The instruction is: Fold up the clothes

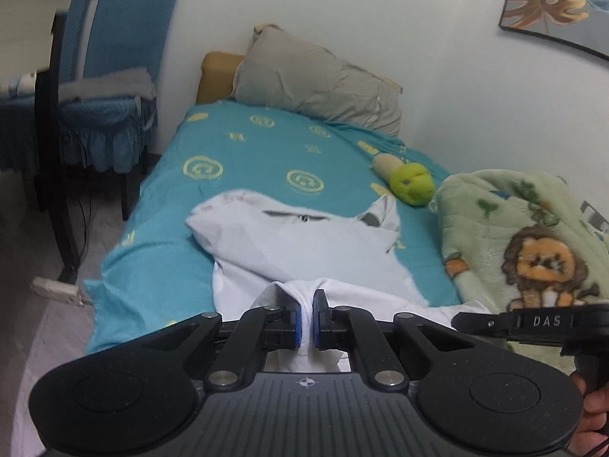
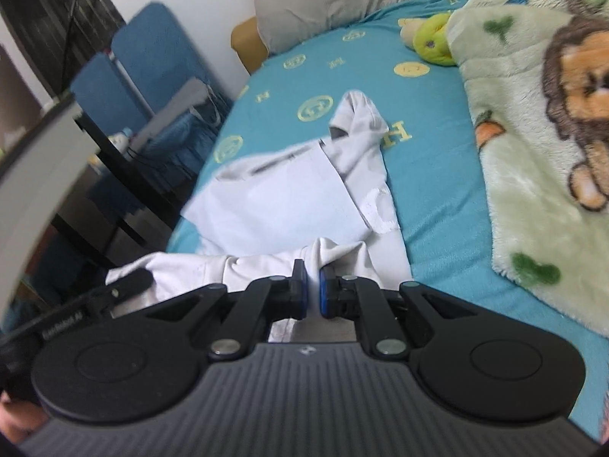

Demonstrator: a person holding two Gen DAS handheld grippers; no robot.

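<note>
Bed point(image 1: 243, 144) with a teal sheet: white shirt point(image 1: 304, 243) near the foot edge, grey pillow point(image 1: 316, 83) at the head, green plush toy point(image 1: 411, 182) and lion blanket point(image 1: 525, 236) along the wall edge.

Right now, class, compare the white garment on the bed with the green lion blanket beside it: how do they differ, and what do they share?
The white garment is plain; the lion blanket is pale green with printed lions.
The white garment looks thin and smooth; the lion blanket looks thick and fluffy.
The left gripper and right gripper each pinch the white garment's near edge; the lion blanket is untouched.
Both lie on the teal sheet.
</note>
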